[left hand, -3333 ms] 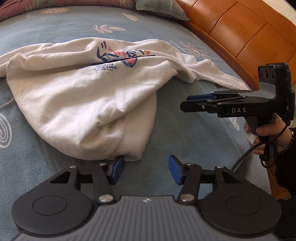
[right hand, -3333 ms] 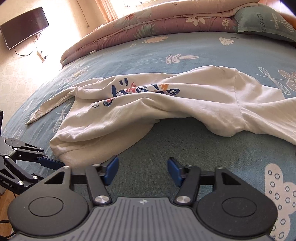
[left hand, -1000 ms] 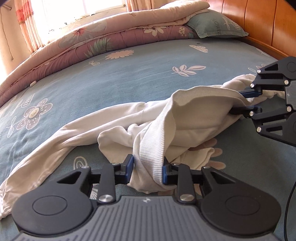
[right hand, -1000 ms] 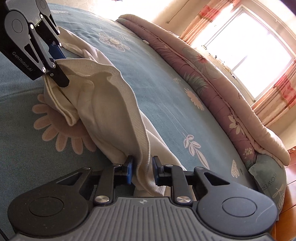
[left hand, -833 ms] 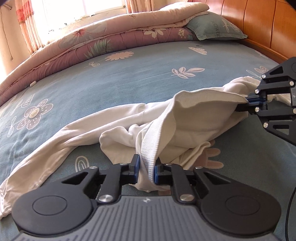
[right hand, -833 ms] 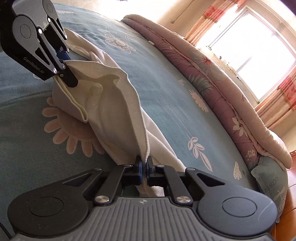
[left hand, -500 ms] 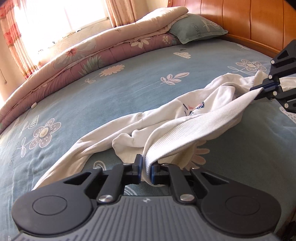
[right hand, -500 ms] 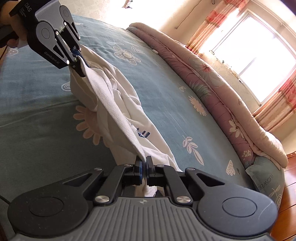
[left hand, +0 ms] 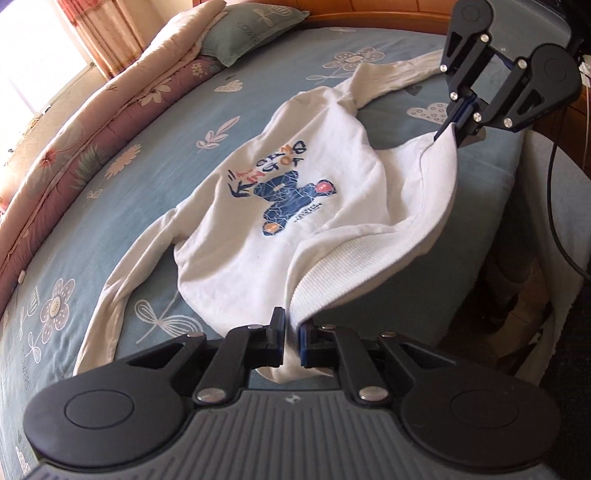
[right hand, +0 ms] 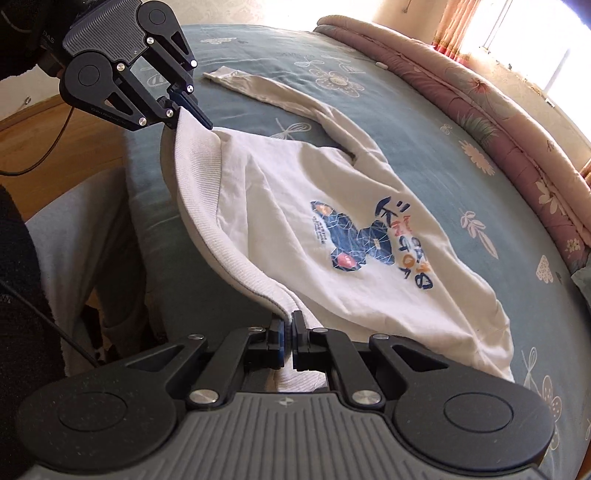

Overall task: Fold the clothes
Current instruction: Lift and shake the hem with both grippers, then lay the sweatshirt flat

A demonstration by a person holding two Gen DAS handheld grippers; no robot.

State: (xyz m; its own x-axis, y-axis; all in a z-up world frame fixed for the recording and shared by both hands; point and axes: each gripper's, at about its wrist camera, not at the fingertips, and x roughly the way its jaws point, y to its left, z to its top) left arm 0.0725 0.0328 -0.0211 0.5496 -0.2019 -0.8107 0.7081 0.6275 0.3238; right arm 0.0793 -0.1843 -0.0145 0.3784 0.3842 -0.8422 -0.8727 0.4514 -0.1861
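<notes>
White sweatshirt (left hand: 310, 192), bunched earlier, now spreads print-up between both claws.

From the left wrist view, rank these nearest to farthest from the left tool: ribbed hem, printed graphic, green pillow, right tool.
1. ribbed hem: pinched in the left tool, bottom centre.
2. printed graphic: mid-frame, on the sweatshirt's chest.
3. right tool: upper right, clamping the hem's other end.
4. green pillow: top, at the head of the bed.

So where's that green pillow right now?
In the left wrist view the green pillow sits at the top, at the far end of the bed beside the rolled pink quilt, beyond the white sweatshirt.
</notes>
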